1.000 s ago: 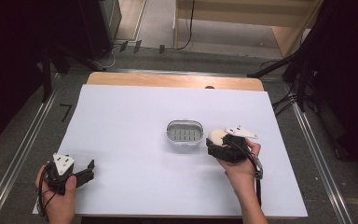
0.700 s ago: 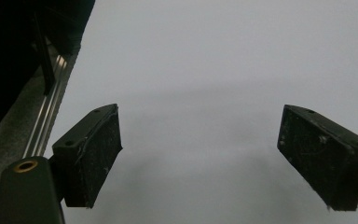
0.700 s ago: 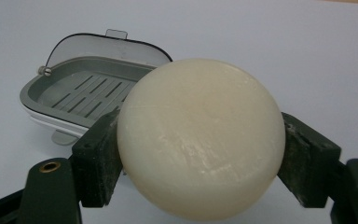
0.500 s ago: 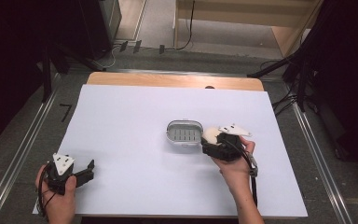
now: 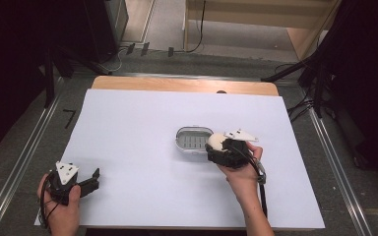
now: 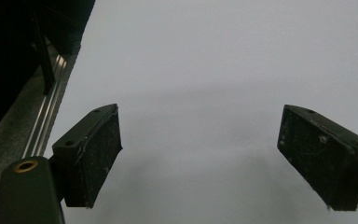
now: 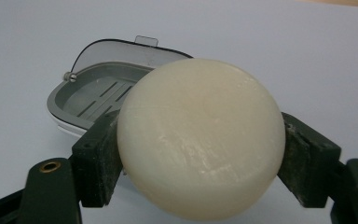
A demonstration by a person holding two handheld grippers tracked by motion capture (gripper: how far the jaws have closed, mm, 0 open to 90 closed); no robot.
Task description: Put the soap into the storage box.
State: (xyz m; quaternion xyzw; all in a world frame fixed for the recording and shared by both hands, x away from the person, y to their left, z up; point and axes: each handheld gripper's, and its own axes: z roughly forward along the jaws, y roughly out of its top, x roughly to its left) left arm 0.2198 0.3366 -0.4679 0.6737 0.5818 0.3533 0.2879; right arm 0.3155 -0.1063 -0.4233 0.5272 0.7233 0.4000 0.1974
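- Right gripper pads are clamping a round cream soap bar from both sides, holding it off the table.
- Soap is hovering just right of the grey soap dish, at its right rim, mid-table.
- Dish is lying open, transparent lid tipped back on the far side.
- Left gripper is resting at the near left of the white table sheet, jaws spread wide, gripping nothing.
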